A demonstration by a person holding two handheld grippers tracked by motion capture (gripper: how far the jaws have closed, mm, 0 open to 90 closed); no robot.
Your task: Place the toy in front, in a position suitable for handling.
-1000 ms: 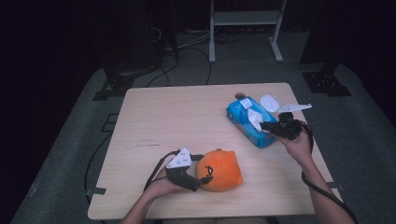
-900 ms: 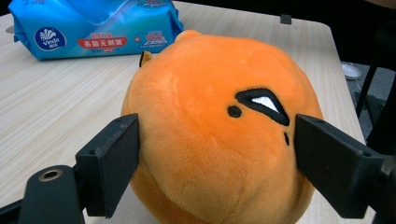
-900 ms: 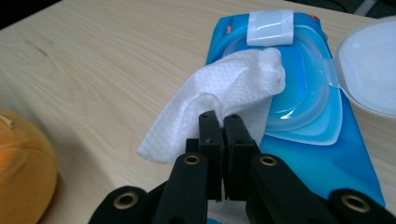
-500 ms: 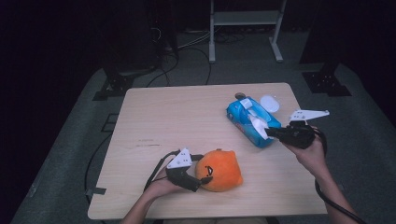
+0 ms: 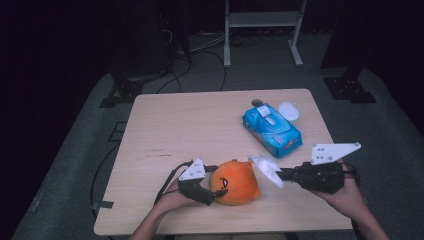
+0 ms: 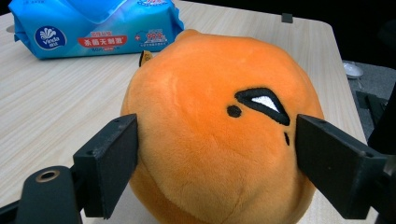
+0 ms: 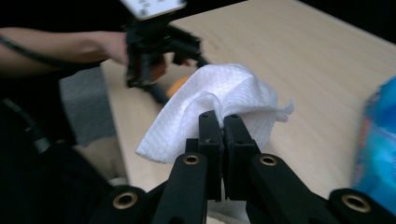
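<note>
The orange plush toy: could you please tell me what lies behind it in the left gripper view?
Behind the orange plush toy lies the blue wipes pack on the table; the toy hides the tabletop directly behind it.

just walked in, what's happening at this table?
A person works with a hand-held gripper in each hand. The left hand-held gripper clamps a round orange plush toy that sits near the front edge of the wooden table. The right hand-held gripper is shut on a white wet wipe, held in the air close beside the toy. The blue wipes pack lies farther back. It looks like the toy is about to be wiped.
</note>
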